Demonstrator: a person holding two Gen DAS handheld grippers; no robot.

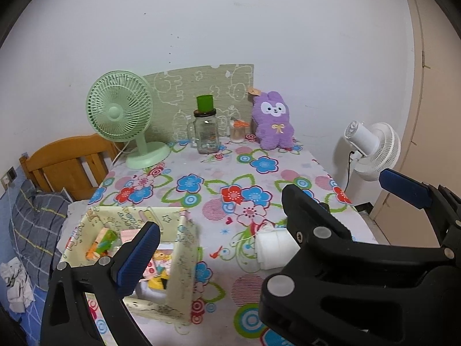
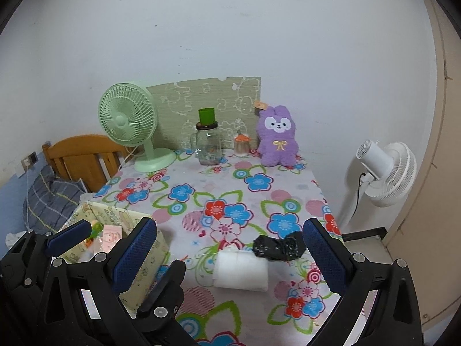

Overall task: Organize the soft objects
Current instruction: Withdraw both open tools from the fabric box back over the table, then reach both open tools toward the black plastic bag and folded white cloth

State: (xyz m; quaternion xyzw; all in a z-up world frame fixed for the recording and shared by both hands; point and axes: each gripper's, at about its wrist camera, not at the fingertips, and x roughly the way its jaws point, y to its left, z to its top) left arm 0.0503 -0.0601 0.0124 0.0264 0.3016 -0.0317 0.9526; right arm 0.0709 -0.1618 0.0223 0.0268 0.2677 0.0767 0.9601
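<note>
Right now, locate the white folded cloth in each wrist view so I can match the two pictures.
Left wrist: the white folded cloth lies lower right of centre on the floral tablecloth, partly hidden behind a black gripper.
Right wrist: the cloth lies low at centre, touching a crumpled black bag.
Shared landmark: the purple plush at the far edge.

Left gripper [image 1: 268, 210]: jaws spread wide, blue-padded fingers [image 1: 138, 256] apart, nothing between them. Right gripper [image 2: 230, 256]: jaws likewise wide, pads [image 2: 325, 253] clear of contact. The two sit side by side, left one low at the right view's left edge.
</note>
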